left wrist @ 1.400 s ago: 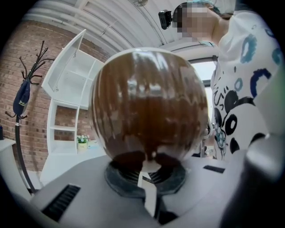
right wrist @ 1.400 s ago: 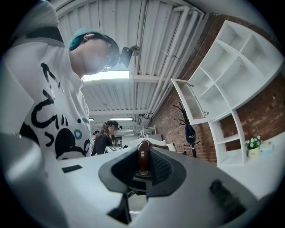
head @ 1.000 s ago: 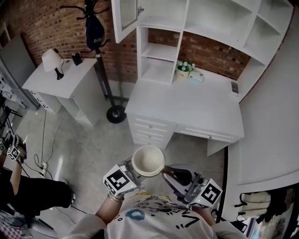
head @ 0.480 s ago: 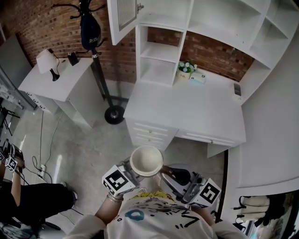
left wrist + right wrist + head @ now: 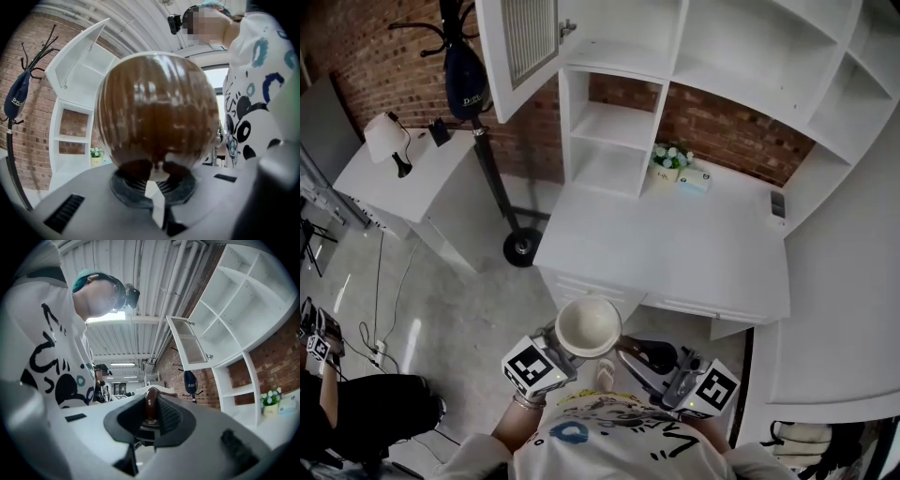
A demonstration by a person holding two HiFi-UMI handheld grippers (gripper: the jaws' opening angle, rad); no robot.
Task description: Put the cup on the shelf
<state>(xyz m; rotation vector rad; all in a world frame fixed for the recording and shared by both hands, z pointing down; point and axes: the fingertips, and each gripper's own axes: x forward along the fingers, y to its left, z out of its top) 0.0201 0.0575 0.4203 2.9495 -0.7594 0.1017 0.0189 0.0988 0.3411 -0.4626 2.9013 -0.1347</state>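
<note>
The cup (image 5: 589, 326), cream inside and glossy brown outside, is held close to my chest, mouth up. My left gripper (image 5: 566, 343) is shut on its base; in the left gripper view the brown cup (image 5: 157, 108) fills the frame above the left gripper (image 5: 152, 182). My right gripper (image 5: 634, 352) is shut on the cup's thin brown handle (image 5: 150, 404), pinched between the dark pads of the right gripper (image 5: 150, 414). The white shelf unit (image 5: 609, 122) with open compartments stands ahead on the white desk (image 5: 675, 239).
A flower pot (image 5: 664, 164), a small box (image 5: 694, 178) and a remote (image 5: 778, 204) sit at the back of the desk. An open cabinet door (image 5: 520, 37) sticks out at upper left. A coat stand (image 5: 464, 80) and a side table with a lamp (image 5: 394, 173) stand to the left.
The desk and shelf have come nearer and lower in the head view as I step forward. Both grippers keep the same hold on the cup.
</note>
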